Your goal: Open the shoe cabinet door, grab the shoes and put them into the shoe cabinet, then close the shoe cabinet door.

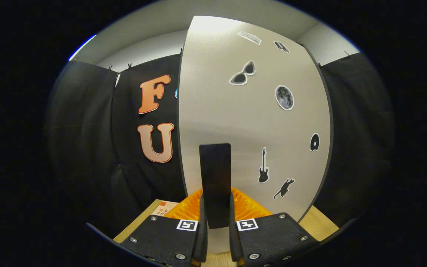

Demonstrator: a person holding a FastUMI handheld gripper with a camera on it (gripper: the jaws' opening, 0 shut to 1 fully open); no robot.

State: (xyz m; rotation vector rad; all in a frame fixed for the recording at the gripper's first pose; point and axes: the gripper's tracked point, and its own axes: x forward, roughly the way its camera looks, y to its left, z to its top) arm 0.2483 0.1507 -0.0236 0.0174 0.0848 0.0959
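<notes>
The shoe cabinet door [250, 122] is a tall white panel with several small black stickers, and it stands right in front of me. A black upright handle [215, 167] sits low on the door. My gripper [215, 209] is shut on the handle's lower part, one finger pressing on each side. The fingers [203, 211] reach up along the handle's edges. The door hides the inside of the cabinet. I cannot tell whether the door is flush or slightly ajar.
A light wooden surface [321, 222] runs under the cabinet and the gripper. A small printed paper [163, 209] lies on it left of the fingers. Black cloth walls [87, 148] hang on both sides of the cabinet.
</notes>
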